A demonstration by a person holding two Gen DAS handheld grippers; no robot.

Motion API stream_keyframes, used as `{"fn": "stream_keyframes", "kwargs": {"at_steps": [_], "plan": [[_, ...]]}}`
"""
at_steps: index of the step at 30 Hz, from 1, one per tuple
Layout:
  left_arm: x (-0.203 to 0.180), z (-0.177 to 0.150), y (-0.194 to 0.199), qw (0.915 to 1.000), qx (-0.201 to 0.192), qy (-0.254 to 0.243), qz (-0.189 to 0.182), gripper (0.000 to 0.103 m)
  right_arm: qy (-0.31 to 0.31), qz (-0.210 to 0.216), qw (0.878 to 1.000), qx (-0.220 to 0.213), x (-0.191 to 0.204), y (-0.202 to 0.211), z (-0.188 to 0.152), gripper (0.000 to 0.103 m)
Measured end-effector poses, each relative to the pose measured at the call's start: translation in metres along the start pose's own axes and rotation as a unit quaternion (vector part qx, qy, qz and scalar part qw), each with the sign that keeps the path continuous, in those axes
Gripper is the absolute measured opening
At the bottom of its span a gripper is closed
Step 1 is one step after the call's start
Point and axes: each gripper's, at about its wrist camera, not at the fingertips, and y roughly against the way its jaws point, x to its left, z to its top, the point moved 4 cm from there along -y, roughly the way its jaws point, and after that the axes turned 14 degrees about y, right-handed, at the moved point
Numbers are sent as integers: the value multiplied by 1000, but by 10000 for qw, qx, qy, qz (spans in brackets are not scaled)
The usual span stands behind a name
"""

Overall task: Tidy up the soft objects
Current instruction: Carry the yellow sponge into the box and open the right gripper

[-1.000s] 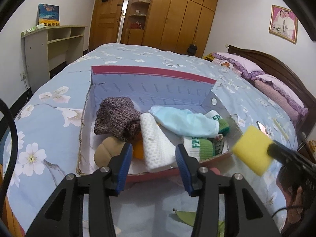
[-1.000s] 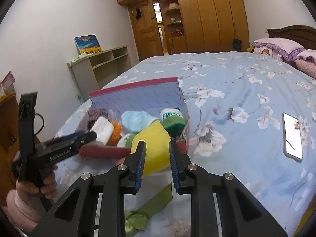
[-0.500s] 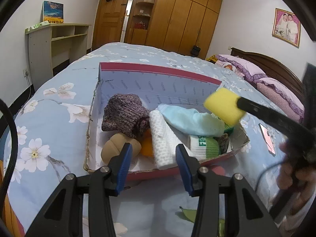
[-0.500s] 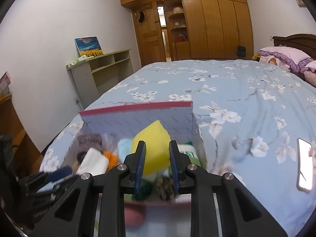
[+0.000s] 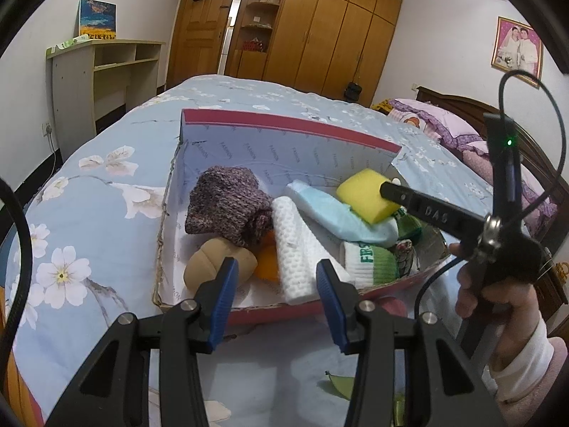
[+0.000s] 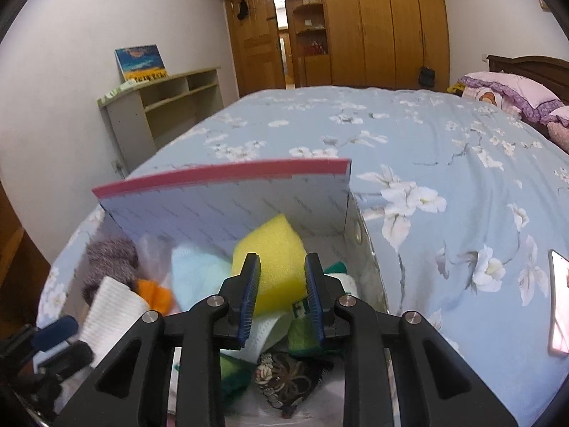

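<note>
A red cardboard box (image 5: 284,126) with a raised lid (image 6: 220,178) sits on the bed. In it lie a purple knit piece (image 5: 227,208), a white knit roll (image 5: 295,245), a light blue cloth (image 5: 341,217), a tan plush (image 5: 213,265), an orange piece (image 5: 268,265) and green-white socks (image 5: 370,259). My right gripper (image 6: 281,284) is shut on a yellow sponge (image 6: 274,252) and holds it over the box's right side; the sponge also shows in the left wrist view (image 5: 366,194). My left gripper (image 5: 274,297) is open and empty in front of the box's near wall.
The box stands on a blue floral bedspread (image 6: 426,149). A phone (image 6: 560,306) lies on the bed to the right. A green cloth (image 5: 341,384) and a pink object (image 5: 393,307) lie by the box's near side. A shelf desk (image 5: 103,71) stands at the left wall.
My right gripper has carried the yellow sponge from outside the box's right end to over the box and lowered it toward the blue cloth. My left gripper has stayed in place.
</note>
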Motion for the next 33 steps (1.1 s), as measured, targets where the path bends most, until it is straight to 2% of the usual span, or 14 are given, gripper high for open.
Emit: {"fn": "stream_keyframes", "kwargs": {"at_steps": [5, 10, 22, 33], "plan": [[0, 0, 1, 10000, -21, -13, 4, 48, -72, -10, 9999, -80, -3, 8, -2, 35], [-4, -3, 4, 10000, 12, -70, 1, 48, -91, -1, 9998, -194, -3, 21, -3, 39], [-11, -9, 21, 9999, -4, -143, -59, 48, -176, 122, 9993, -293, 1, 64, -23, 41], [-11, -15, 40, 9999, 21, -160, -30, 48, -54, 477, 9988, -54, 26, 99, -66, 41]]}}
